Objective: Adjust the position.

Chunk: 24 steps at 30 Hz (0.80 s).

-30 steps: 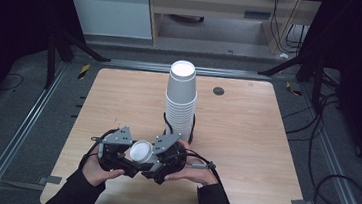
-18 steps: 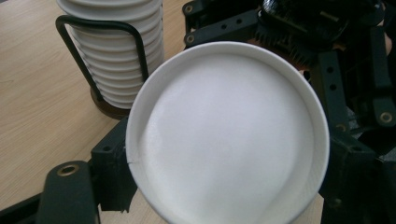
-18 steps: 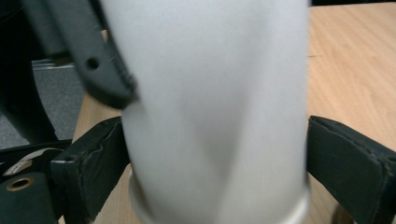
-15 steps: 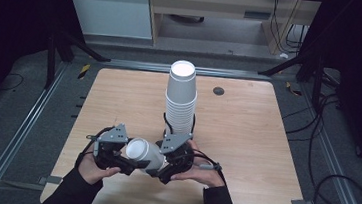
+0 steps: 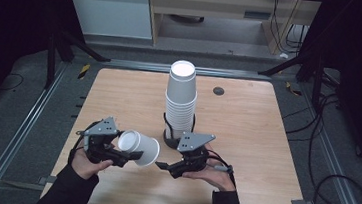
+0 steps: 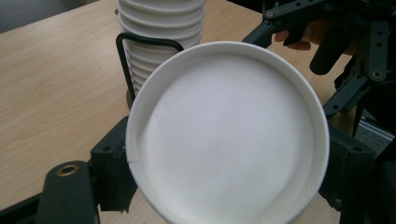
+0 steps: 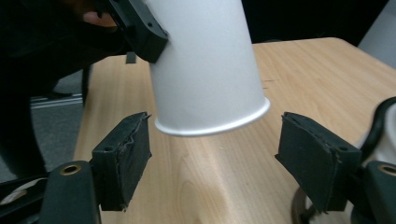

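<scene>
The left tongs (image 5: pixel 131 156) are pinching a white paper cup (image 5: pixel 140 148) on its side above the tabletop (image 5: pixel 246 133). The right tongs (image 7: pixel 215 163) are standing spread, just clear of the cup's rim, beside the cup stack (image 5: pixel 180 102).

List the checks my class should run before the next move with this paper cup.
1. Left tool grips the loose cup: ok, pads press on both sides.
2. Right tool clear of the cup: ok, jaws stand apart and touch nothing.
3. Cup's rim sound: cannot tell, a small mark shows on it in the left gripper view.
4. Cup stack upright in its wire holder: ok.
5. Bare table to set the cup on: ok.
</scene>
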### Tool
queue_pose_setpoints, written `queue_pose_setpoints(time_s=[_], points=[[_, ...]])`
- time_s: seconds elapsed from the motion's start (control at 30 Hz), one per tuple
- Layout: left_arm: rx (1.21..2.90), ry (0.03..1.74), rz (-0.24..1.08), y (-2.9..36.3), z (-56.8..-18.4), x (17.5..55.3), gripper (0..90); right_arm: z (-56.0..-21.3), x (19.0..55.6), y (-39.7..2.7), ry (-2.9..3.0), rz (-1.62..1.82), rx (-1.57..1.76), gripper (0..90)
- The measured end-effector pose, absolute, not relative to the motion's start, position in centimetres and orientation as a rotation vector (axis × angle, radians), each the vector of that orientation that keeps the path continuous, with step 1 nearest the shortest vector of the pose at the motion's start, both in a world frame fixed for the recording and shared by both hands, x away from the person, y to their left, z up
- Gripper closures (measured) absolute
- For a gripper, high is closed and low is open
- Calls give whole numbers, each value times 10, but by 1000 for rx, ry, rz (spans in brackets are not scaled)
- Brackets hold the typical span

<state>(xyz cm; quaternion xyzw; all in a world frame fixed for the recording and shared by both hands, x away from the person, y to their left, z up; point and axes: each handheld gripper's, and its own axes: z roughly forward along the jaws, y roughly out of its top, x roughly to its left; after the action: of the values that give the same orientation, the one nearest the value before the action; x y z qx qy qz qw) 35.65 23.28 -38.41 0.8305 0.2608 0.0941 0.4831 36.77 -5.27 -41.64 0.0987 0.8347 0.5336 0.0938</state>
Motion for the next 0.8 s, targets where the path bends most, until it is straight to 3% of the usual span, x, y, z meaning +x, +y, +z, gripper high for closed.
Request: queue_pose_setpoints(time_s=[0.1,0.23,0.4,0.6,0.8], points=[[2008,634,230,234,-382,356,209,-418,367,-56,2475,1612,297,353],[1991,633,230,233,-382,357,209,-420,364,-59,2451,1609,306,358],[1976,625,226,232,-382,357,209,-425,365,-61,2477,1638,396,323],[1954,623,217,231,-384,358,209,-431,366,-63,2471,1712,470,157],[1908,614,212,229,-384,360,208,-435,365,-62,2476,1718,499,138]])
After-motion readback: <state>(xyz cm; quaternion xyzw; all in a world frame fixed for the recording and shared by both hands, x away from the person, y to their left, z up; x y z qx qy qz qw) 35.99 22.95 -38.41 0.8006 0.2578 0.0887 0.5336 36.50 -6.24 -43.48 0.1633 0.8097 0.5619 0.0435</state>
